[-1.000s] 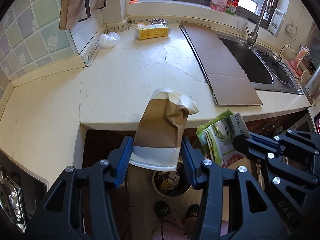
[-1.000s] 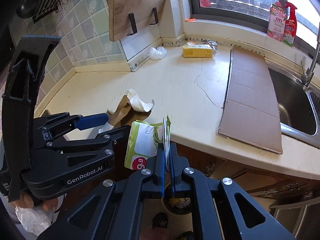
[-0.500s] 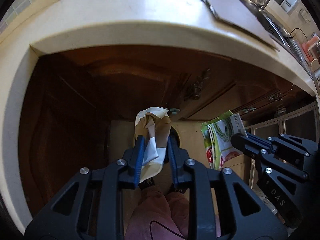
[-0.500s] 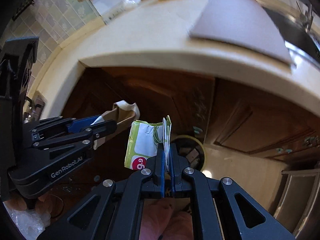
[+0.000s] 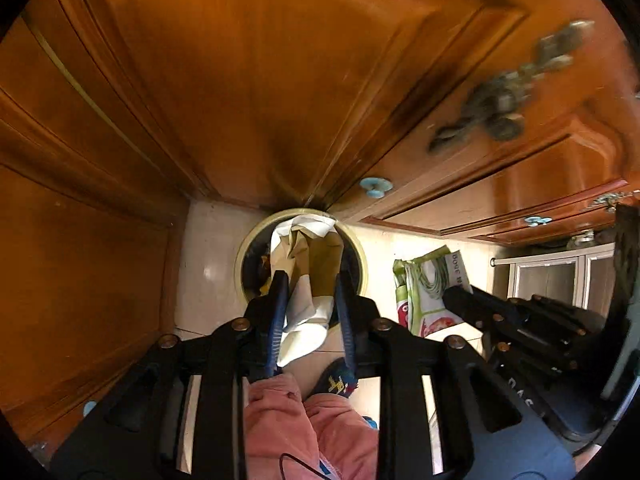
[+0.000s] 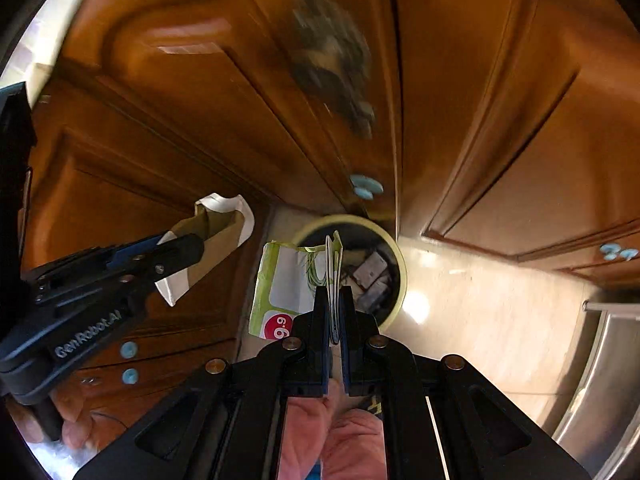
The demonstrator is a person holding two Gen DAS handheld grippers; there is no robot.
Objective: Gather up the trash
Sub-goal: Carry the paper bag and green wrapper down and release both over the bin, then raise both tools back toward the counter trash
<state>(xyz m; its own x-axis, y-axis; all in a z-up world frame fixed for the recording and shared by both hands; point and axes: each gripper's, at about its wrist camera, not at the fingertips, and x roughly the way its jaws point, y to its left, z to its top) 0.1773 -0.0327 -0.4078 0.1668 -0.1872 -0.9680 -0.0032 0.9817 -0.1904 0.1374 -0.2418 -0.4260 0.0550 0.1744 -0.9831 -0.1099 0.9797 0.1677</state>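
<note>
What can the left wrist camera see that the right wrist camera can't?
Only the left wrist view shows the left gripper from behind, its jaws around the brown paper bag right above the bin, plus a white-framed cabinet far right.

Only the right wrist view shows the boxes inside the bin, a strip of countertop upper left, and the hand holding the left gripper.

Both show the bin, the paper bag, the green packet clamped in the right gripper, wooden cupboard doors and pink trousers.

claws: black, blue pads (image 5: 277, 312), brass screws | "GenRobot.AI" | pink trousers (image 5: 280, 428)
</note>
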